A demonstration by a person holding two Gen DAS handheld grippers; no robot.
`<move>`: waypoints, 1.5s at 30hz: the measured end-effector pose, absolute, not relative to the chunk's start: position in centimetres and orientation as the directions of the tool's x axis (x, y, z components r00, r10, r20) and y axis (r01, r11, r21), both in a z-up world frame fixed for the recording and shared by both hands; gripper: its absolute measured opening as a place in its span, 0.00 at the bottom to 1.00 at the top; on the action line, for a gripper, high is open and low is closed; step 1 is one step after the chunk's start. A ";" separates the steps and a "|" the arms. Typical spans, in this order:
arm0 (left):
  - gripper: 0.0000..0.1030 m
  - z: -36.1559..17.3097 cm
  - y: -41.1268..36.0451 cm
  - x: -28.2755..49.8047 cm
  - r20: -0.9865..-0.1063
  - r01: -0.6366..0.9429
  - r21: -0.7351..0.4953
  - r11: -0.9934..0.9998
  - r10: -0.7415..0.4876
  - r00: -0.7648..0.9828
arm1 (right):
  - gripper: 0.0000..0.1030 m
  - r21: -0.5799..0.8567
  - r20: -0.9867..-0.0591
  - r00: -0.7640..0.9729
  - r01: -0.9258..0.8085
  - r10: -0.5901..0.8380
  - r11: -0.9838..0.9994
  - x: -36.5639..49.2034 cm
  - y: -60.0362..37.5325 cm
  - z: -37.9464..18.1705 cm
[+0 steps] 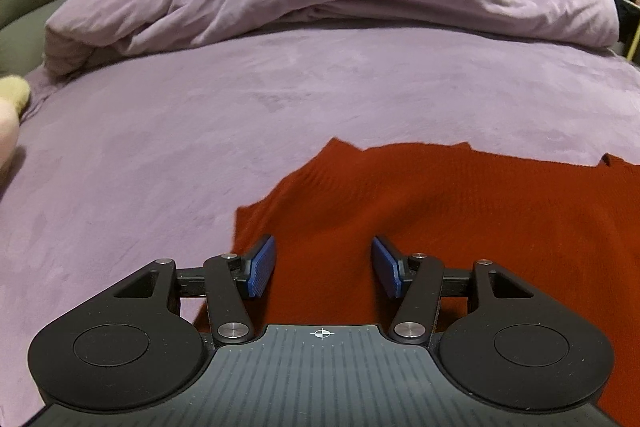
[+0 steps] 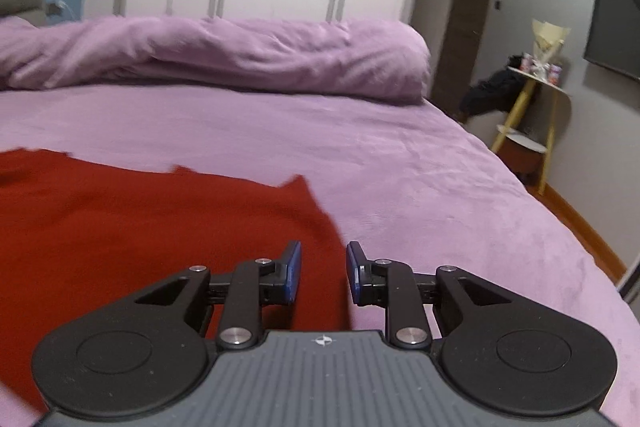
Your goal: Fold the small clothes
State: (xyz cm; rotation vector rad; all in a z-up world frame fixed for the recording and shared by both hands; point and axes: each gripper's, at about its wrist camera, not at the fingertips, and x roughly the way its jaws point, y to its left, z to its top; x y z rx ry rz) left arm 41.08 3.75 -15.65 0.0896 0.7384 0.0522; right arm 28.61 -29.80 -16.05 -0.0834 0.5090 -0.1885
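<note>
Red garment lies flat on the purple bed. Left tool wide open over its 9 o'clock edge, holding nothing. Right tool partly open at its 3 o'clock edge, empty.

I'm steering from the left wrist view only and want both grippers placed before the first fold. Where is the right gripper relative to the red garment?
Observer: The right gripper hangs over the red garment at its right edge; the gap between its fingers straddles that edge.
Operator: Is it open?
Observer: Yes, the fingers are apart with nothing pinched, a narrower gap than the left gripper shows.
Operator: What lies to the right of the garment?
Observer: Bare purple sheet out to the bed's side, then a yellow-legged side table by the wall.
</note>
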 end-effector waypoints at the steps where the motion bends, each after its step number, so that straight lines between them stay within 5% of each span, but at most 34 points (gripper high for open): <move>1: 0.58 -15.6 4.0 40.9 -0.673 -0.019 0.100 0.995 0.081 0.736 | 0.21 -0.128 -0.471 0.862 0.144 -0.188 0.981 28.1 -29.3 -16.0; 9: 0.59 -15.6 5.3 39.5 -0.683 -0.018 0.108 0.994 0.087 0.726 | 0.21 -0.196 -0.548 0.800 0.161 -0.244 0.967 26.8 -28.9 -17.9; 12: 0.69 -15.5 5.8 39.3 -0.679 -0.039 0.115 0.993 0.107 0.726 | 0.21 -0.180 -0.566 0.784 0.185 -0.255 0.966 26.7 -29.0 -17.4; 22: 0.71 -15.2 12.0 36.4 -0.719 -0.139 0.069 0.988 0.146 0.679 | 0.21 -0.073 -0.585 0.803 0.092 -0.117 0.993 24.3 -25.0 -15.0; 27: 0.62 -15.3 17.6 33.3 -0.779 -0.153 -0.219 0.964 -0.078 0.622 | 0.21 0.025 -0.590 0.807 -0.005 0.019 1.000 23.9 -21.4 -14.2; 33: 0.62 -16.4 19.7 32.0 -0.706 -0.138 -0.564 0.814 -0.389 0.592 | 0.21 0.101 -0.600 0.787 -0.098 0.139 0.990 25.3 -16.3 -14.5; 41: 0.60 -17.6 21.1 31.6 -0.564 -0.131 -0.775 0.619 -0.581 0.587 | 0.26 0.103 -0.595 0.777 -0.180 0.205 0.978 26.4 -11.0 -14.6; 45: 0.63 -17.6 21.3 31.5 -0.569 -0.114 -0.760 0.640 -0.571 0.592 | 0.26 0.139 -0.594 0.768 -0.193 0.238 0.971 26.8 -10.4 -14.6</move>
